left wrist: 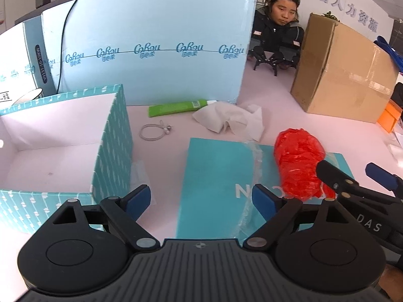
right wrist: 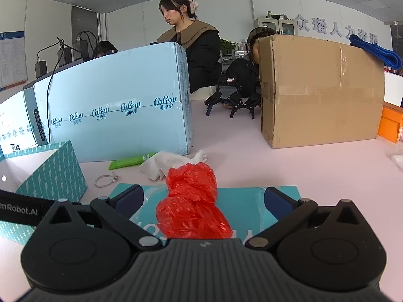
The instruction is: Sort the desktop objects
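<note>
A crumpled red plastic bag (right wrist: 194, 201) lies on a flat teal box (right wrist: 246, 201). My right gripper (right wrist: 202, 198) is open and straddles the bag, its pads clear of it on both sides. In the left wrist view the bag (left wrist: 297, 161) sits right of my left gripper (left wrist: 201, 198), which hangs open over the teal box (left wrist: 214, 176) with nothing between its fingers. The right gripper (left wrist: 352, 173) comes in from the right there. An open teal patterned box (left wrist: 113, 136) with a white inside stands at the left. A green tube (left wrist: 176, 107), a white tissue (left wrist: 226, 118) and a wire ring (left wrist: 153, 130) lie beyond.
A large pale blue carton (left wrist: 151, 37) walls off the back. A brown cardboard box (left wrist: 340, 75) stands at the back right, with an orange box (left wrist: 393, 115) beside it. A person across the table holds another pair of grippers (left wrist: 267, 60). Clear plastic film (left wrist: 254, 163) lies on the teal box.
</note>
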Demonstrator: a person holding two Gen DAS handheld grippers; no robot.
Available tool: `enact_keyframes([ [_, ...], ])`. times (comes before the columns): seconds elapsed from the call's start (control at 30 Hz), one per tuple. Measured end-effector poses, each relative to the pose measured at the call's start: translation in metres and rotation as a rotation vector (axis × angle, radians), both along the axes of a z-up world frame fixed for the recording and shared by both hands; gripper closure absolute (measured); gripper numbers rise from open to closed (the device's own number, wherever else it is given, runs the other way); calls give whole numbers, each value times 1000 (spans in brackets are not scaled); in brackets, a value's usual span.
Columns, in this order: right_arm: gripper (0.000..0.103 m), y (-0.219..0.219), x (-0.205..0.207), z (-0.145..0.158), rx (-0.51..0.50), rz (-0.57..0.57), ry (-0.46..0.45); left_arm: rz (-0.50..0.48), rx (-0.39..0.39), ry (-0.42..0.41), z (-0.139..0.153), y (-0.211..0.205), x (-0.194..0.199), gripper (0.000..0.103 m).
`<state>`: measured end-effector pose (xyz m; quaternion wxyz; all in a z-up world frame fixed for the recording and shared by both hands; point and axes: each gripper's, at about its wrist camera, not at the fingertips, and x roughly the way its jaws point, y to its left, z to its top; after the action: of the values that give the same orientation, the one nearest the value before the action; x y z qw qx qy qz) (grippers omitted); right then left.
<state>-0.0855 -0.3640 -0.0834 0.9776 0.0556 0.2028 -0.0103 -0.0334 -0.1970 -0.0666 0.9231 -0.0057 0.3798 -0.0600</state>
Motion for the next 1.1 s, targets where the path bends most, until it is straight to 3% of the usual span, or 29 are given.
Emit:
enact_keyframes([
  [0.27,0,1,4,-4,-17,-21,26,38,-8,-4,2,7,2,17],
  [0.63,0,13,9,-9,2,60,71,88,-6,18,2,14,8,17],
  [1.1,0,19,15,-11,-13,60,92,101,4,51,-4,15,17,17],
])
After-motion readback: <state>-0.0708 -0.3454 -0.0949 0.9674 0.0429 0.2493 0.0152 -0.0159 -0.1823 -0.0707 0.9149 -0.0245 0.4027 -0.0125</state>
